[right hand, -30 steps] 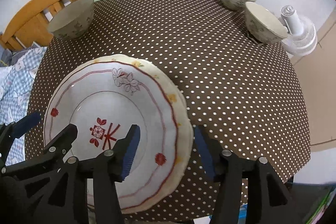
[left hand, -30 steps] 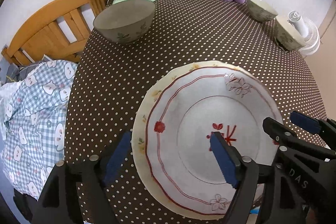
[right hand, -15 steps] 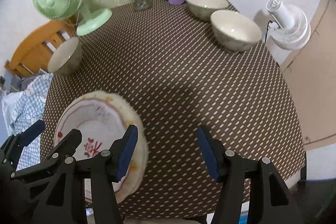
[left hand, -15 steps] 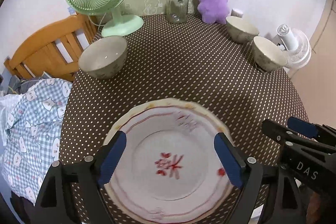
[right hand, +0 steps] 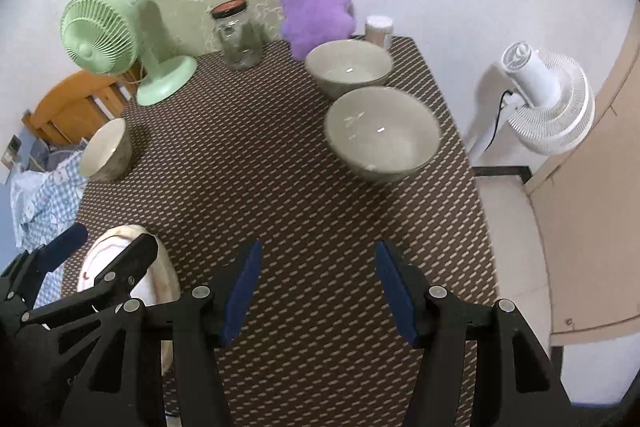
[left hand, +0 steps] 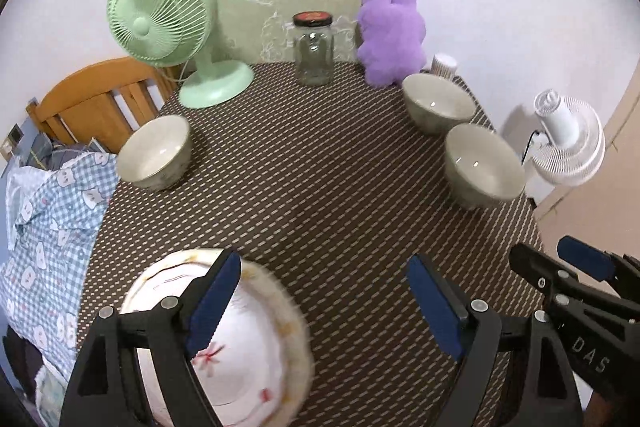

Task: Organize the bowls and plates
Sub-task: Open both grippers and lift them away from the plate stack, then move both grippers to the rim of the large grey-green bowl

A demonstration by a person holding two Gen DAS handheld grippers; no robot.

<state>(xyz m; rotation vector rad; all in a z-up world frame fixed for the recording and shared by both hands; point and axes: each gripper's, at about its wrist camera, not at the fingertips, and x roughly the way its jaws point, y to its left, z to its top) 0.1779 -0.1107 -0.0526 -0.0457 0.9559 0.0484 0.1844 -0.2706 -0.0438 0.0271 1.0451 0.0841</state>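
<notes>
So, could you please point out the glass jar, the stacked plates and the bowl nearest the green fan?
glass jar (left hand: 314,53), left wrist view, clear body.
stacked plates (left hand: 244,375), left wrist view, white face.
bowl (left hand: 154,153), left wrist view, inside.

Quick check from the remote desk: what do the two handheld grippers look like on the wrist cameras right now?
Both match: the left gripper and the right gripper have matte black angular plastic frames with silver round fasteners along the arms. Each finger carries a flat dark blue pad. White letters "DAS" are printed on the right gripper's body, seen in the left view. No cables, hands or sleeves show.
</notes>
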